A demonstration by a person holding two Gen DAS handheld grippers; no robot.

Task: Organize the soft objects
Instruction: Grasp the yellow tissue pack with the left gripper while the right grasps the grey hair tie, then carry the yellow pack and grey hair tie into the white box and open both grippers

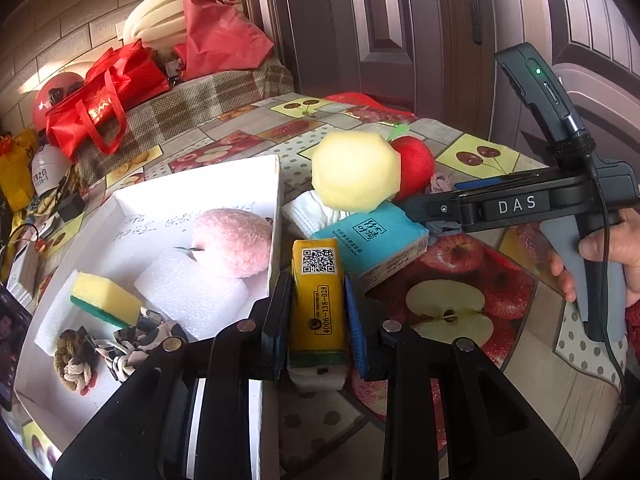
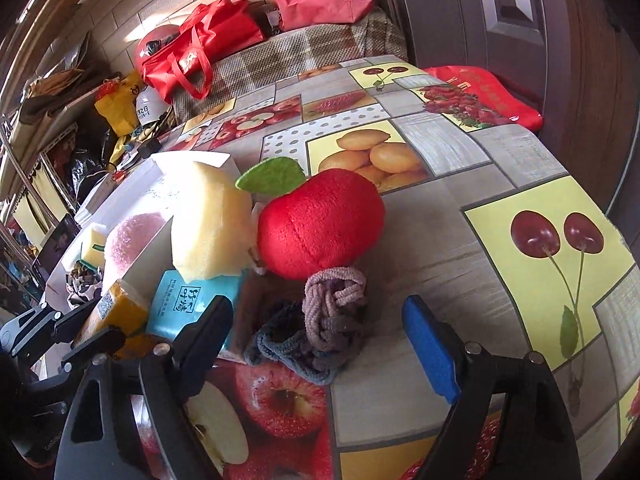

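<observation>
Yellow tissue pack (image 1: pixel 319 300) with a QR code sits clamped between the left gripper (image 1: pixel 318 308) fingers, both pads pressed on its sides, just right of the white tray's (image 1: pixel 224 172) wall over the fruit-print bench (image 1: pixel 472 264). Left of those fingers, inside the tray: pink plush ball (image 1: pixel 232 242), white foam block (image 1: pixel 192 292), yellow-green sponge (image 1: pixel 105 298), a knotted rope toy (image 1: pixel 74 360) and patterned cloth (image 1: pixel 140 340). Ahead of the fingers, a blue tissue pack (image 1: pixel 370 242), a white folded cloth (image 1: pixel 306 212), a pale yellow foam lump (image 1: pixel 356 170) resting on top of the blue pack, and a red plush apple (image 1: pixel 416 162) behind the lump. Right gripper (image 2: pixel 316 336) fingers are spread wide, holding nothing, pads either side of a tangle of hair ties (image 2: pixel 320 324) on the bench; cannot tell if touching it. Beyond them, red plush apple (image 2: pixel 320 222) with green leaf, just beside the yellow foam lump (image 2: pixel 210 220); blue tissue pack (image 2: pixel 188 304) lies by the left-hand finger. Left gripper with the yellow pack (image 2: pixel 116 308) shows at far left of that view.
</observation>
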